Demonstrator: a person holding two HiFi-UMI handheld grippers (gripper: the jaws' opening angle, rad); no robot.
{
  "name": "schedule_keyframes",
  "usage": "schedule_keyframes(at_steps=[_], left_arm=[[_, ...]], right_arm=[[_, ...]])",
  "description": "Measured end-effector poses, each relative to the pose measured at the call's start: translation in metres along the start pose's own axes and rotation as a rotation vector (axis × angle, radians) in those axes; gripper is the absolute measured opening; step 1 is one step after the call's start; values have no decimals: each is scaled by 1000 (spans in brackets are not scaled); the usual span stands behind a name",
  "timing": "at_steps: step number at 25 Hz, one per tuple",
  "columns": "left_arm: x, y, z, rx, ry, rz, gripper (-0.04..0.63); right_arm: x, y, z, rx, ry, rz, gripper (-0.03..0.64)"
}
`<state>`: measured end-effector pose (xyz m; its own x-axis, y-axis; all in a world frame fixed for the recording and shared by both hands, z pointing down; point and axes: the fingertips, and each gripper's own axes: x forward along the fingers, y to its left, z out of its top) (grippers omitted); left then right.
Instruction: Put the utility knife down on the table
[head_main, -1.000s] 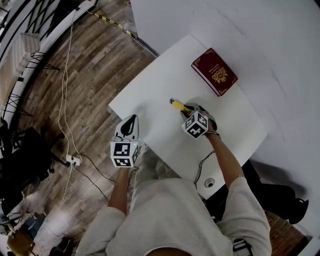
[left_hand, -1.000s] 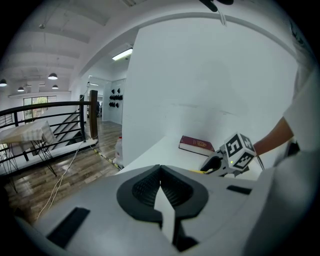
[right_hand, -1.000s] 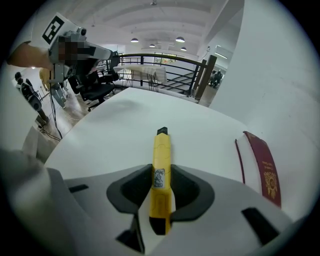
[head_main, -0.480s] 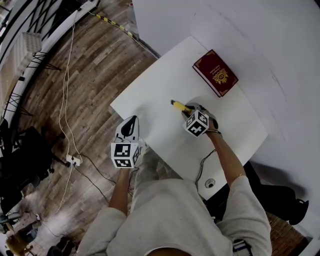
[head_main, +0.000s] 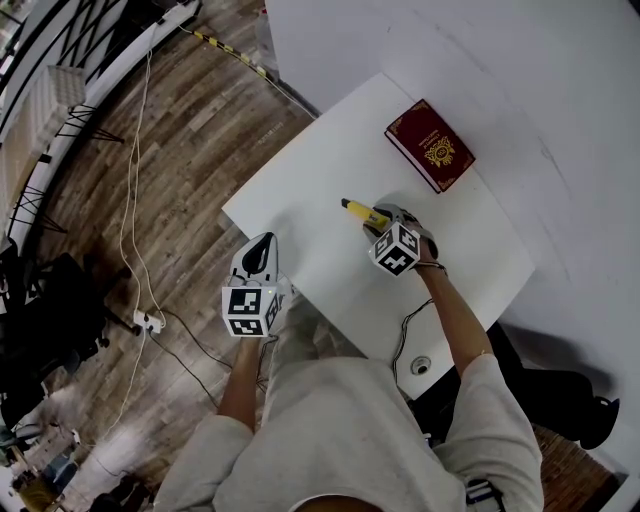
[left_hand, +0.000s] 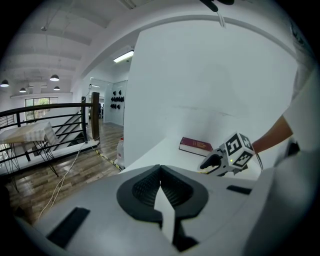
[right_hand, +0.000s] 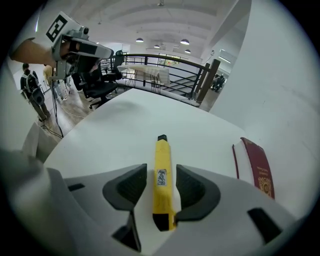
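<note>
The yellow utility knife lies flat on the white table, its black tip pointing away from me. My right gripper straddles the knife's rear half. Its jaws have just been opening, and a gap shows between the pads and the knife. In the head view the knife sticks out to the left of the right gripper. My left gripper hovers at the table's near-left edge, shut and empty, its pads meeting.
A dark red book with a gold emblem lies at the far right of the table, to the right of the knife. Wooden floor with cables lies left of the table. A white wall stands behind it.
Both hands and the knife stay in place in the head view; no clear shift shows.
</note>
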<state>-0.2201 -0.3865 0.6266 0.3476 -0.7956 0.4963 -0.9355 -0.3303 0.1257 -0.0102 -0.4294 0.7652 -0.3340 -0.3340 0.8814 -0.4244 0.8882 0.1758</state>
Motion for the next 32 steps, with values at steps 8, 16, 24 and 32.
schedule_keyframes(at_steps=[8, 16, 24, 32], left_arm=[[-6, -11, 4, 16, -16, -15, 6], [-19, -21, 9, 40, -35, -27, 6], [-29, -29, 23, 64, -62, -31, 6], [-34, -32, 40, 85, -93, -23, 6]], right_arm=[[-32, -1, 3, 111, -75, -70, 86], [-57, 11, -5, 209, -116, -116, -2], [-92, 19, 6, 349, -249, -121, -2], [-141, 8, 18, 534, -430, -207, -2]])
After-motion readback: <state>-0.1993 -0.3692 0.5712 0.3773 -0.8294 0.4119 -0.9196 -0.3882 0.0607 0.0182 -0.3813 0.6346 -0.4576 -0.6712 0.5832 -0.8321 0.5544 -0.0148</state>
